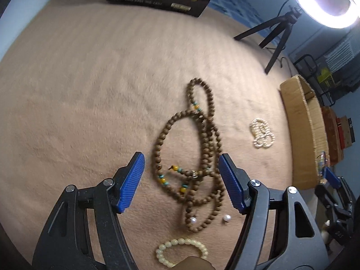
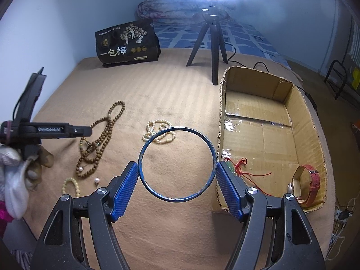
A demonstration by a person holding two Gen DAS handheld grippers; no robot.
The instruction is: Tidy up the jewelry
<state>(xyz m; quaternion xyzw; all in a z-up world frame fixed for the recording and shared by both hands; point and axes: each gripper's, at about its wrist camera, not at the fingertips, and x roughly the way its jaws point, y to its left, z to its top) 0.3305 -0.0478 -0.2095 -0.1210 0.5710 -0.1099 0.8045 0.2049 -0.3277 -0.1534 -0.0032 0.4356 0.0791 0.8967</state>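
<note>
My right gripper (image 2: 176,181) pinches the blue bangle (image 2: 175,164) by its edges, left gripper (image 1: 181,183) gaping over the bead necklace (image 1: 198,148) — 1 wobble and the bangle pops free short of the cardboard box (image 2: 312,121).

Blue bangle (image 2: 175,164) between right gripper (image 2: 176,180) fingers (image 2: 126,186)

Blanket (image 2: 171,85): tan, striped, spread flat.
Snack bag (image 2: 128,42): black, gold print, upright at the far edge.
Tripod (image 2: 210,42): black, beside the bag.
Ring light (image 1: 324,2): lit, atop the tripod.
</note>
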